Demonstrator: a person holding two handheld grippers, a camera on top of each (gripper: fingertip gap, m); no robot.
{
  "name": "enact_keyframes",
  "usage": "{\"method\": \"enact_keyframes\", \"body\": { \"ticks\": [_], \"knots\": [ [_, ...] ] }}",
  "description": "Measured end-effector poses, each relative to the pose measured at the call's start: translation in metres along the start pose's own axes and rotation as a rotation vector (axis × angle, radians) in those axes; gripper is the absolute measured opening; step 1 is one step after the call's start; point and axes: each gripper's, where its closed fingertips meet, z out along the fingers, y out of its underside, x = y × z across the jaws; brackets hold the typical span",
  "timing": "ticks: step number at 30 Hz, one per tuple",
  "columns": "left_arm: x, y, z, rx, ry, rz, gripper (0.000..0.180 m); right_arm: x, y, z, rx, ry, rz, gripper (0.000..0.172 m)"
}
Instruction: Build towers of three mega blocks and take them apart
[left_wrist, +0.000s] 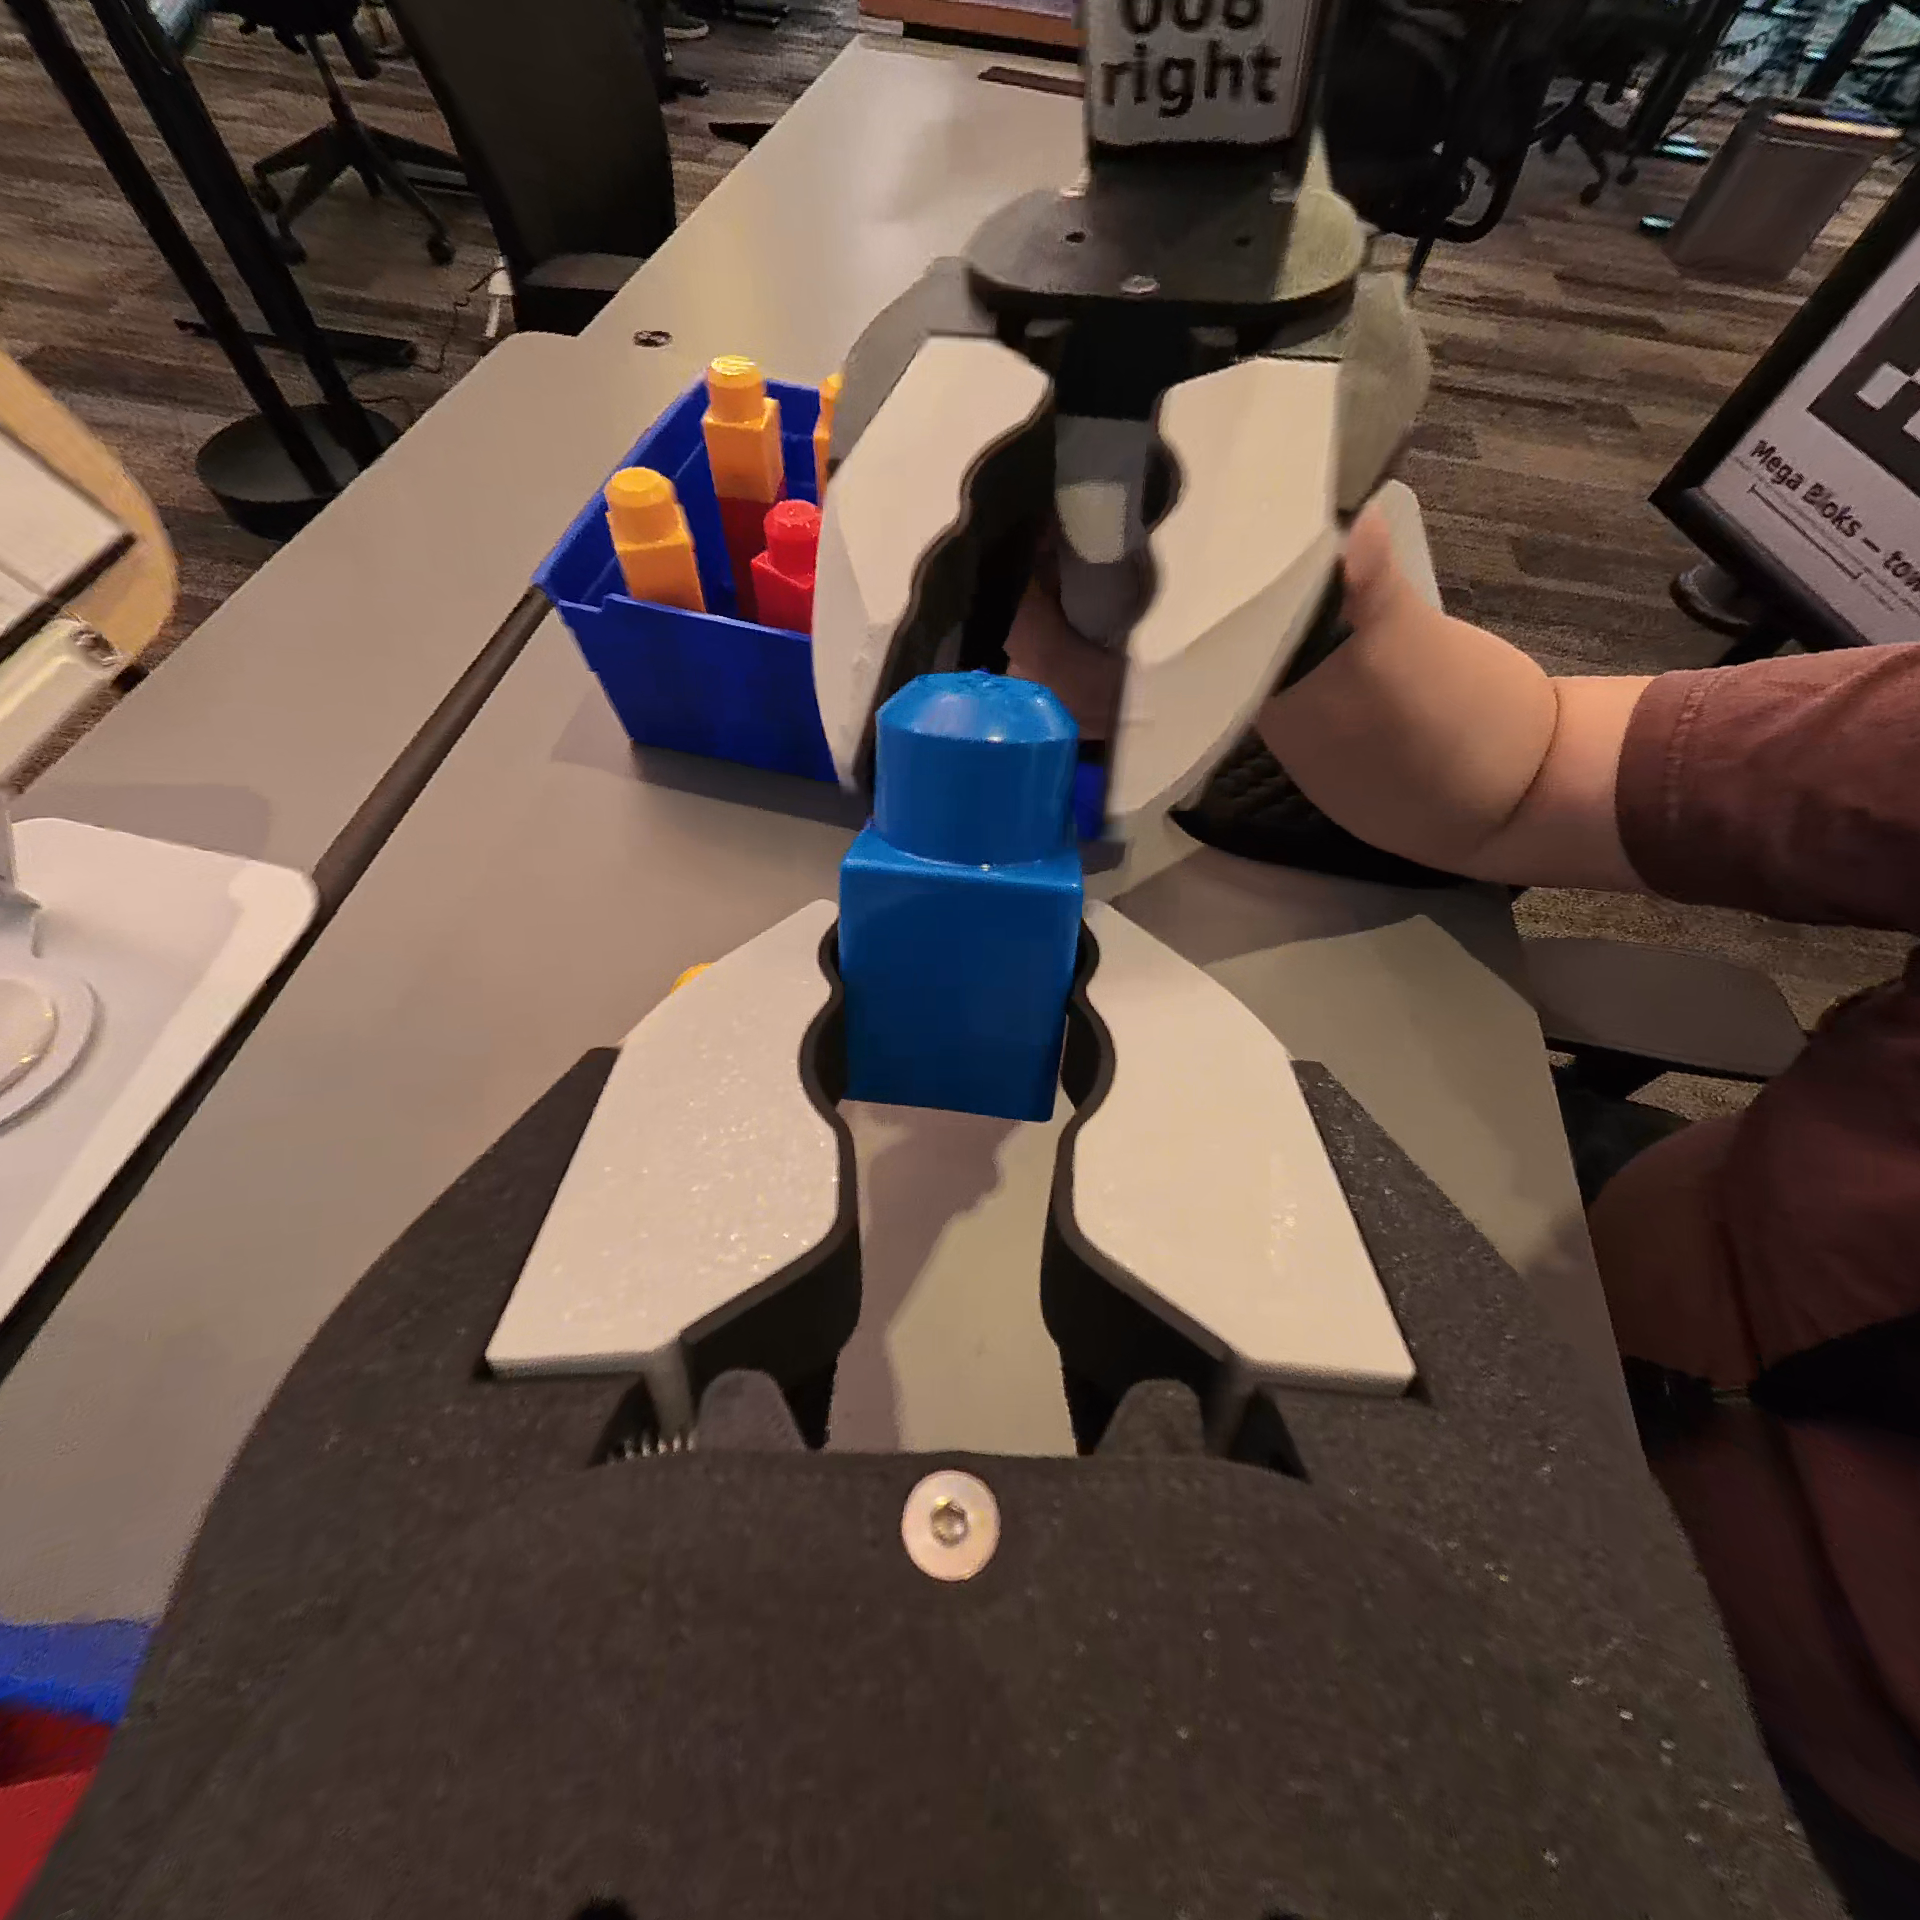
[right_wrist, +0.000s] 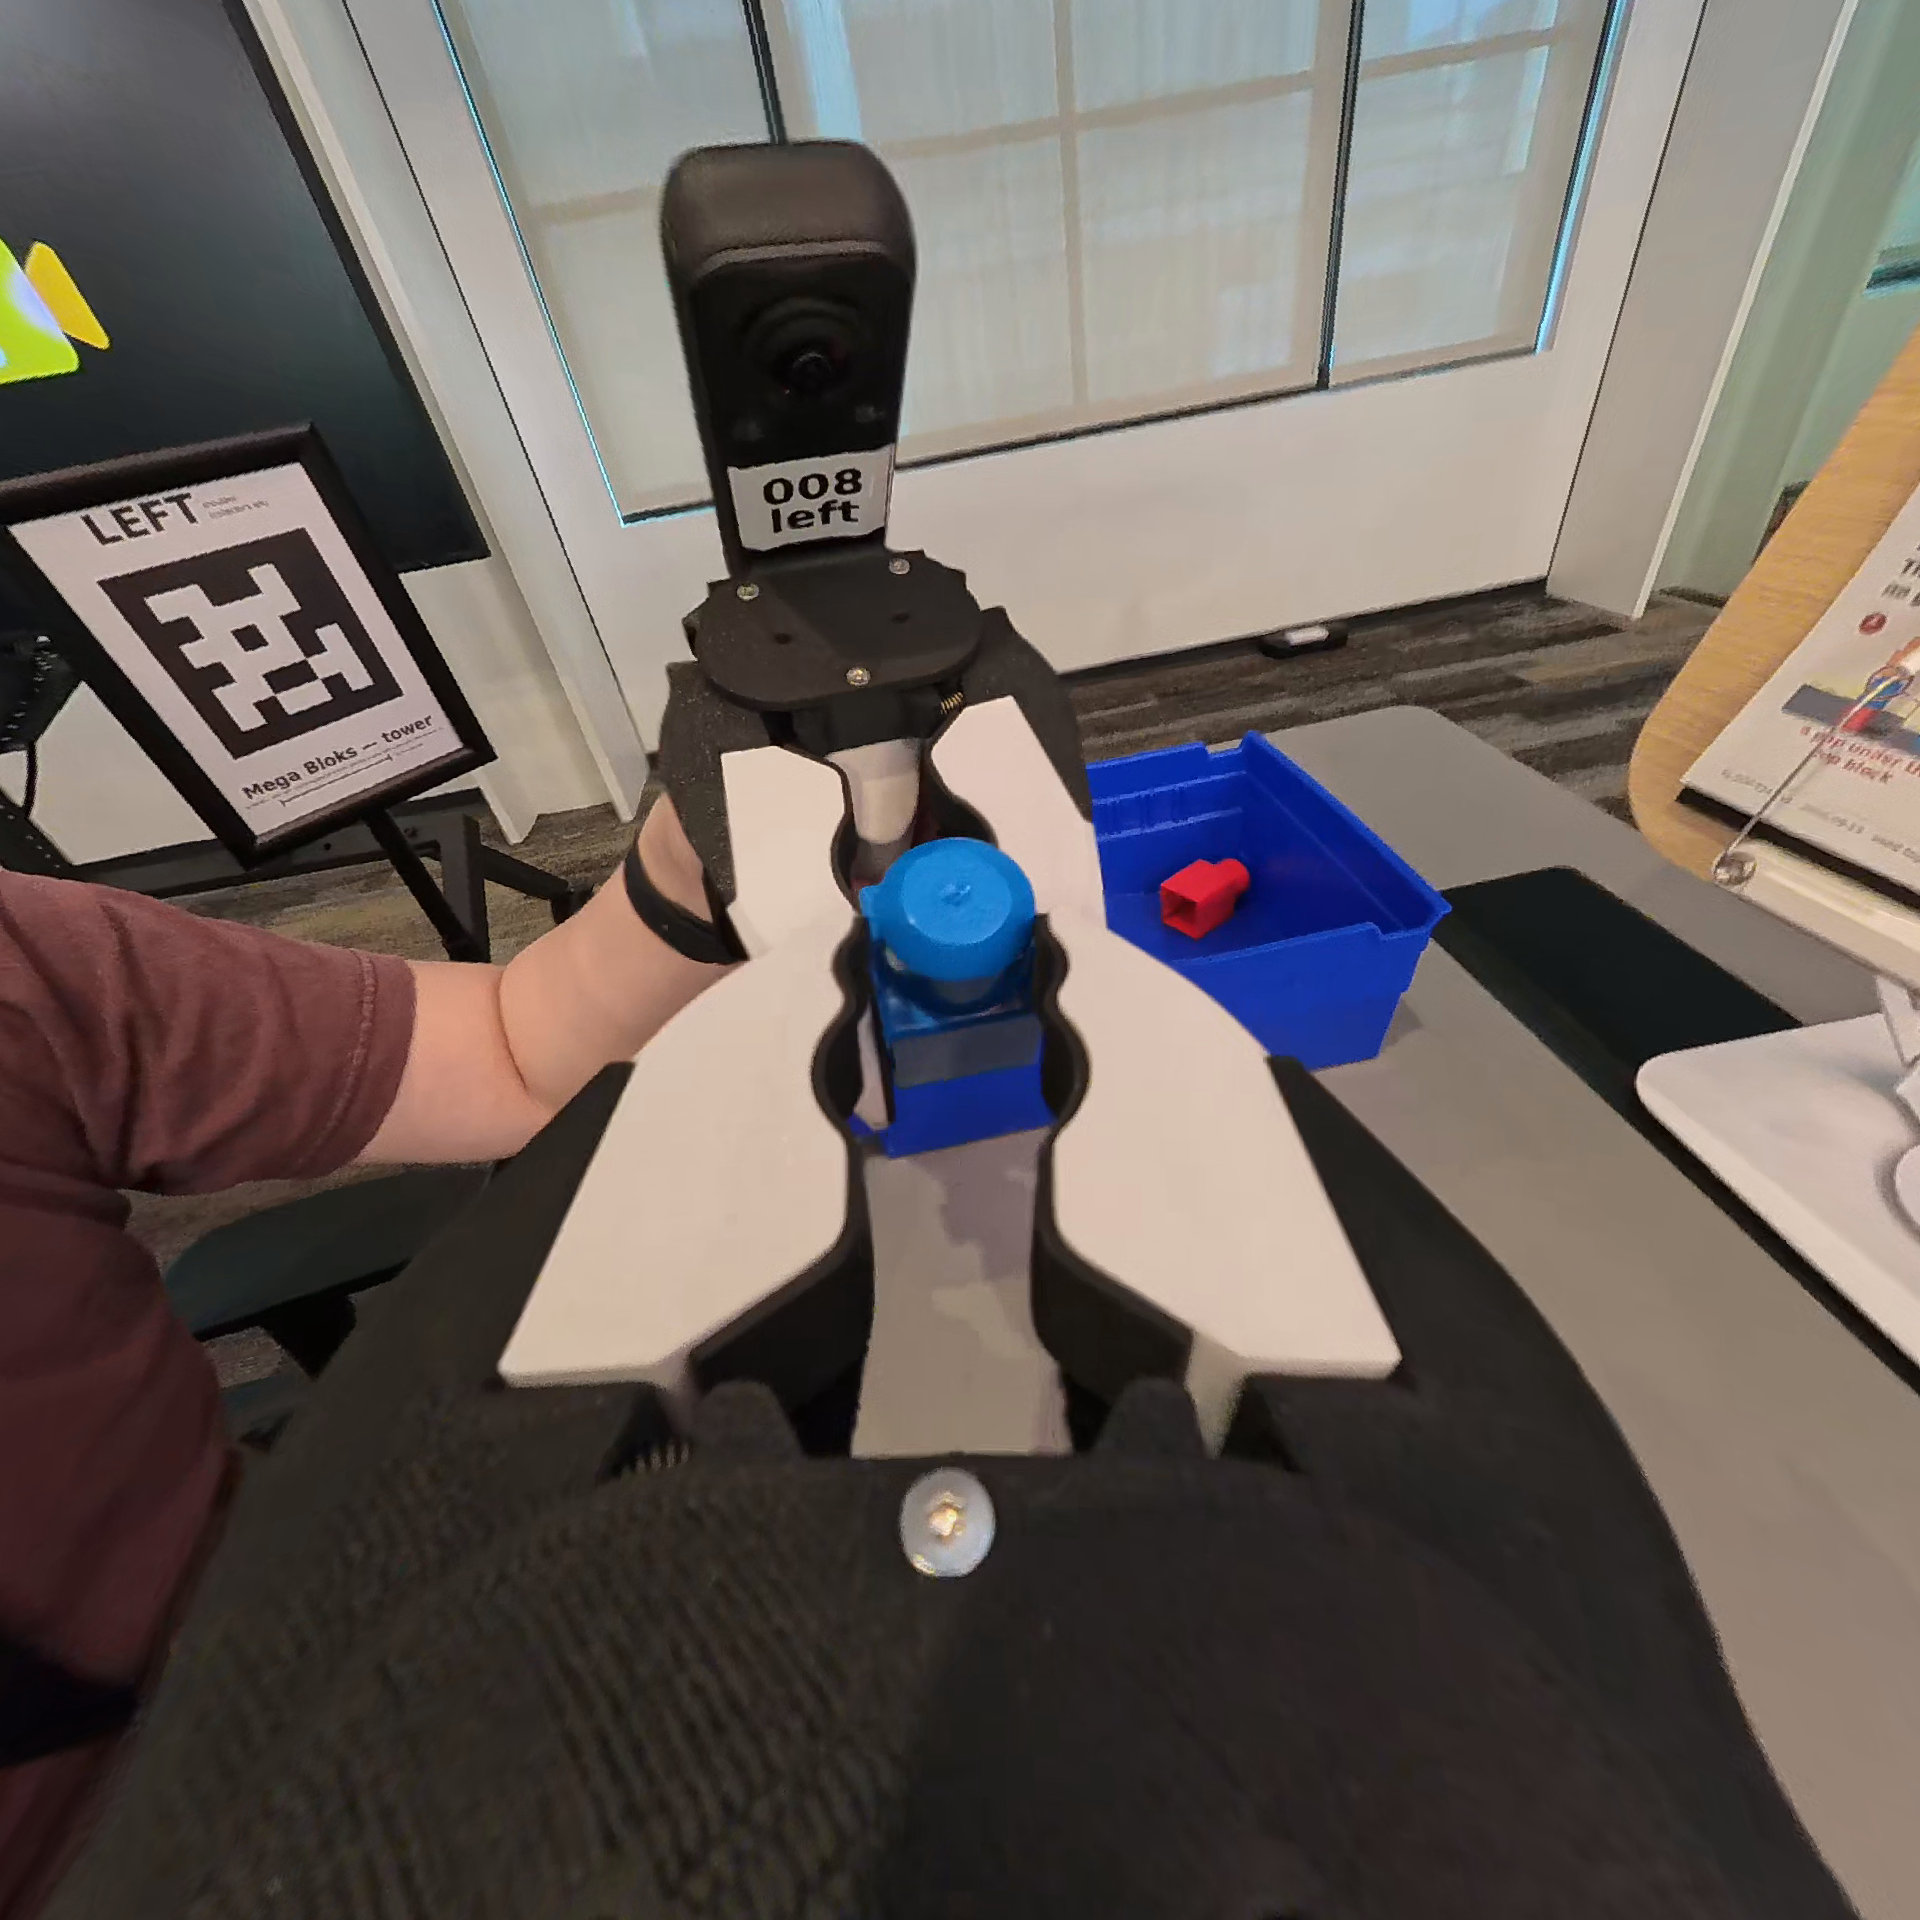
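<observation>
A blue block tower (left_wrist: 956, 935) is pinned from both sides near the table's (left_wrist: 520, 935) middle, beside the blue bin (left_wrist: 686, 665) of finished towers. The left gripper (left_wrist: 958, 1023) is clamped on the lower block, the right gripper (right_wrist: 951, 1029) on the blue block above. If the pull is skewed, the stud could bind, and a block could be snapped loose and dropped.
</observation>
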Motion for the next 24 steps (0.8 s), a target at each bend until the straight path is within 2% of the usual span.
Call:
{"method": "enact_keyframes", "body": {
  "ticks": [2,4,8,11,14,17,20,22,24],
  "knots": [
    [-0.014,-0.002,-0.011,0.015,-0.079,0.0,0.038,0.004,-0.004,-0.003,0.036,0.015,-0.031,0.055],
    [-0.025,-0.006,-0.029,0.059,-0.132,-0.011,0.037,0.014,0.014,-0.003,-0.043,0.009,-0.06,0.044],
    [-0.032,-0.023,-0.065,0.188,-0.162,-0.037,0.037,0.071,0.107,0.004,-0.448,0.194,-0.074,0.033],
    [-0.03,-0.029,-0.08,0.234,-0.167,-0.03,0.037,0.098,0.161,0.007,-0.682,0.318,-0.139,0.034],
    [-0.028,-0.03,-0.083,0.233,-0.161,-0.019,0.038,0.104,0.189,0.011,-0.799,0.365,-0.134,0.039],
    [-0.027,-0.028,-0.081,0.218,-0.157,-0.015,0.038,0.106,0.2,0.014,-0.824,0.388,-0.115,0.031],
    [-0.03,-0.026,-0.082,0.211,-0.166,-0.017,0.038,0.102,0.196,0.016,-0.782,0.348,-0.056,0.03],
    [-0.031,-0.025,-0.082,0.211,-0.165,-0.017,0.038,0.095,0.172,0.018,-0.667,0.316,-0.004,0.03],
    [-0.03,-0.023,-0.08,0.202,-0.145,-0.016,0.037,0.086,0.13,0.014,-0.508,0.29,0.04,0.03]
  ]
}}
